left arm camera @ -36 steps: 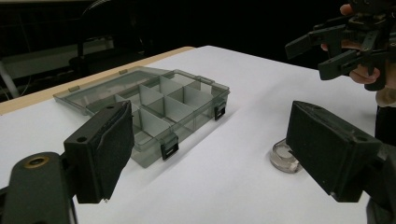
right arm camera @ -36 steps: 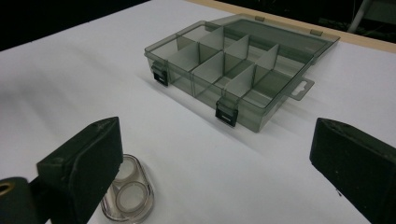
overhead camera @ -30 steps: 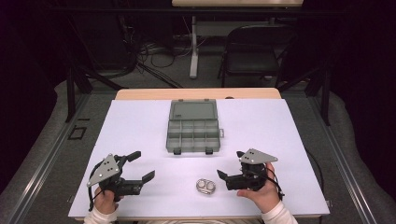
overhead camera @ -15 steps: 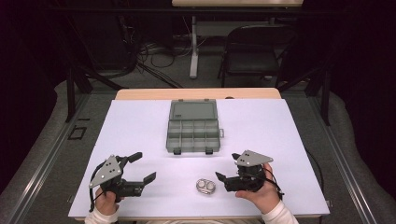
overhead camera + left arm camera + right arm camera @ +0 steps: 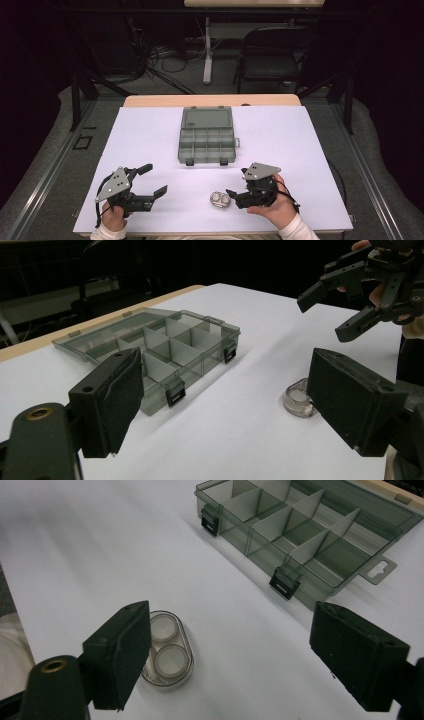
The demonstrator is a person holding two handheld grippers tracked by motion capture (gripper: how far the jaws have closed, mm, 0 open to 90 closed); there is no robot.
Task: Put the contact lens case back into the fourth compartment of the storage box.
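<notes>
White table (image 5: 310,150): open grey box (image 5: 206,136) mid-table. Lens case (image 5: 219,199) lies near front edge, just left of right gripper (image 5: 235,195), jaws spread, empty. Left gripper (image 5: 152,180) also spread, empty.

Both hand-held grippers, left gripper (image 5: 152,181) and right gripper (image 5: 231,194), hover with jaws spread.

A white sheet (image 5: 150,150) covers most of the wooden tabletop (image 5: 210,100), whose bare edge shows along the far side. On the sheet lies an open grey compartment box (image 5: 207,143) with its lid flat toward the far edge, and nearer the person sits a small clear double-cup case (image 5: 219,199), well apart from the box. Beyond the tabletop stand a dark chair (image 5: 272,55), a white table leg (image 5: 207,50) and a tangle of cables (image 5: 155,60) on the floor.
</notes>
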